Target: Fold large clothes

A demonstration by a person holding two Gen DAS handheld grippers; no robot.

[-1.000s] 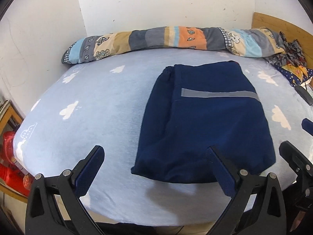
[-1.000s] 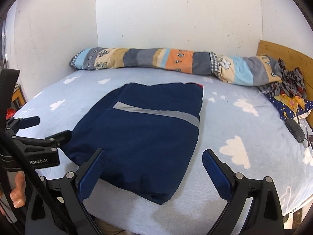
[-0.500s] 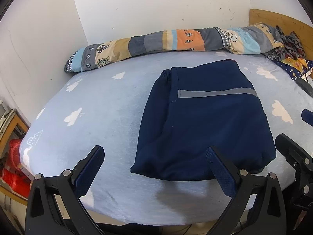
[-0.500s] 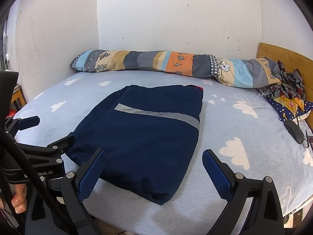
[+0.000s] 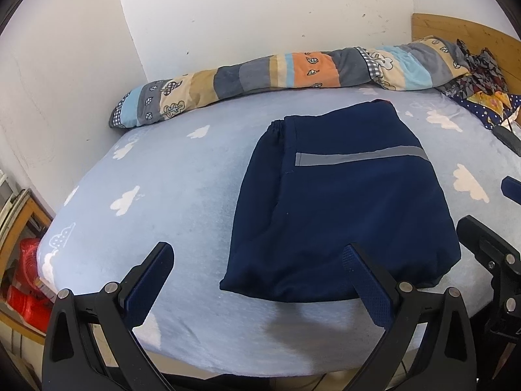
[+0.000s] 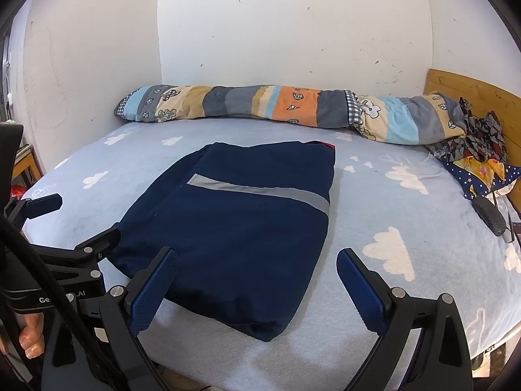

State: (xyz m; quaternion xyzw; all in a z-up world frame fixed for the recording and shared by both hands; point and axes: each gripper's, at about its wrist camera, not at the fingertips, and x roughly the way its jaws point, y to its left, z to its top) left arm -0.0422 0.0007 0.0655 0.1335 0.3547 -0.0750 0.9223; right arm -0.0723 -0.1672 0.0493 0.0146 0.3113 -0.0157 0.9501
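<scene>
A navy garment [image 5: 338, 202] with a grey stripe lies folded into a flat rectangle on the light blue bed [image 5: 169, 182]; it also shows in the right wrist view [image 6: 237, 224]. My left gripper [image 5: 257, 270] is open and empty, held above the near bed edge at the garment's near left corner. My right gripper [image 6: 257, 277] is open and empty, above the garment's near edge. The left gripper's body shows at the left of the right wrist view [image 6: 62, 260].
A long patchwork bolster [image 6: 286, 110] lies along the far wall. Crumpled patterned clothes [image 6: 478, 150] and a dark brush-like object [image 6: 490, 216] lie at the right by the wooden headboard [image 6: 472, 94]. A wooden shelf with red items [image 5: 22, 260] stands left of the bed.
Both grippers have drawn back and risen slightly from the bed; the garment lies unchanged. Both stay open.
</scene>
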